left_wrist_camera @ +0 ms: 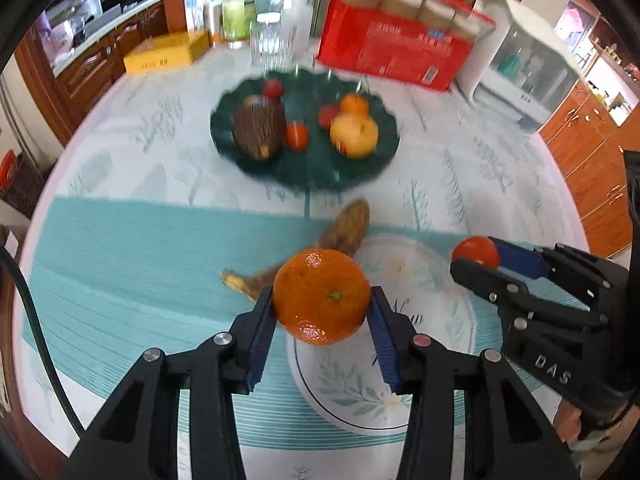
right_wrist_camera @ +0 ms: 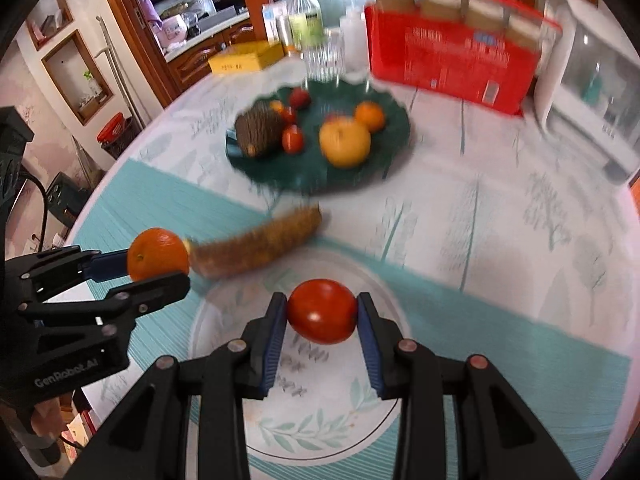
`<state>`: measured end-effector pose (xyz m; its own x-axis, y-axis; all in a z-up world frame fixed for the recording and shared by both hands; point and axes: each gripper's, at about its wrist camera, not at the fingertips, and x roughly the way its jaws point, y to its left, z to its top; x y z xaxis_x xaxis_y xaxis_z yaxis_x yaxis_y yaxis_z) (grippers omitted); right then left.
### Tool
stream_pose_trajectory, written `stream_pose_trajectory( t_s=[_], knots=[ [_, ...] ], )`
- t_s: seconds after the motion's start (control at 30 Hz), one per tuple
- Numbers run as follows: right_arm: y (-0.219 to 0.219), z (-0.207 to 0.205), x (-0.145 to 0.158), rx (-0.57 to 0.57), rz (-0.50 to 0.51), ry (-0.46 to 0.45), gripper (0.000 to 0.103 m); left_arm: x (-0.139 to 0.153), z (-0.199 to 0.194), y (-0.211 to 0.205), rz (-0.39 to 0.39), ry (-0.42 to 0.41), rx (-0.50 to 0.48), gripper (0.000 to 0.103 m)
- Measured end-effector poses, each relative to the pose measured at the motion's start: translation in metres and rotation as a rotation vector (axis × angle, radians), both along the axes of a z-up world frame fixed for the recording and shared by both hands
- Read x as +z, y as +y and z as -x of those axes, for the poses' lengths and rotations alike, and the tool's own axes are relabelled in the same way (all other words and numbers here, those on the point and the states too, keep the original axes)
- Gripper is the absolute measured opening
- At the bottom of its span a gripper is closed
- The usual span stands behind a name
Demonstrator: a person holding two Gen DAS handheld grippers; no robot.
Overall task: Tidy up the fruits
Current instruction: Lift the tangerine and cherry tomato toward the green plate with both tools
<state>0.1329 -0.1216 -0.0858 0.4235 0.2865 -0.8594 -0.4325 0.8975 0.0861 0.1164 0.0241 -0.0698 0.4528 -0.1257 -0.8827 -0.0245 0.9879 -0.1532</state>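
Both grippers are up off the table, each with a fruit. The left gripper (left_wrist_camera: 322, 308) has its blue pads clamped on either side of a mandarin (left_wrist_camera: 322, 296) — stem end facing the camera, the fruit held clear above the near white plate (left_wrist_camera: 360, 412). From the right wrist view the same mandarin (right_wrist_camera: 158, 255) shows at the left, pinched at the tip of the left gripper (right_wrist_camera: 160, 264).

The right gripper (right_wrist_camera: 322, 312) is closed narrowly on a red tomato (right_wrist_camera: 322, 311), pads pressing its two sides, and it hangs over the leaf-patterned plate (right_wrist_camera: 320, 436) below. In the left wrist view that tomato (left_wrist_camera: 476, 252) sits between the fingers of the right gripper (left_wrist_camera: 478, 258), off to the right.

On the table — a white cloth with a teal striped band (left_wrist_camera: 140, 264) — a long brown, speckled banana (left_wrist_camera: 344, 228) lies just beyond the white plate, its stem end pointing to the left. Farther back, the dark green scalloped dish (left_wrist_camera: 308, 176) carries a brown ridged fruit (left_wrist_camera: 259, 127), a yellow apple (left_wrist_camera: 354, 136), a second mandarin (left_wrist_camera: 354, 104) right behind the apple, and several small red tomatoes (left_wrist_camera: 297, 135) around them.

Behind the dish stand a red carton (left_wrist_camera: 394, 54), a clear glass jar (left_wrist_camera: 270, 42), a yellow box (left_wrist_camera: 164, 54) and a white appliance (left_wrist_camera: 524, 60). The background is blurred.
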Motion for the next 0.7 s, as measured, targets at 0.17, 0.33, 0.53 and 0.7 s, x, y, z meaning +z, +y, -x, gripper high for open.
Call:
stream_pose_trajectory(
  t_s=[0.17,0.33,0.53,0.7],
  knots=[
    [0.011,-0.016,0.052,-0.010,-0.003,-0.041,0.035,0.044,-0.011,0.018,-0.021,-0.027,-0.027,0.044],
    [0.024,-0.032,0.100,0.005,-0.008,-0.085,0.035,0.089,-0.026,0.038,-0.049,-0.060,-0.056,0.044],
    [0.045,-0.059,0.151,0.005,0.010,-0.153,0.035,0.145,-0.050,0.054,-0.107,-0.143,-0.095,0.044],
    [0.061,-0.093,0.171,-0.024,0.011,-0.170,0.035,0.174,-0.078,0.062,-0.125,-0.180,-0.117,0.044]
  ],
)
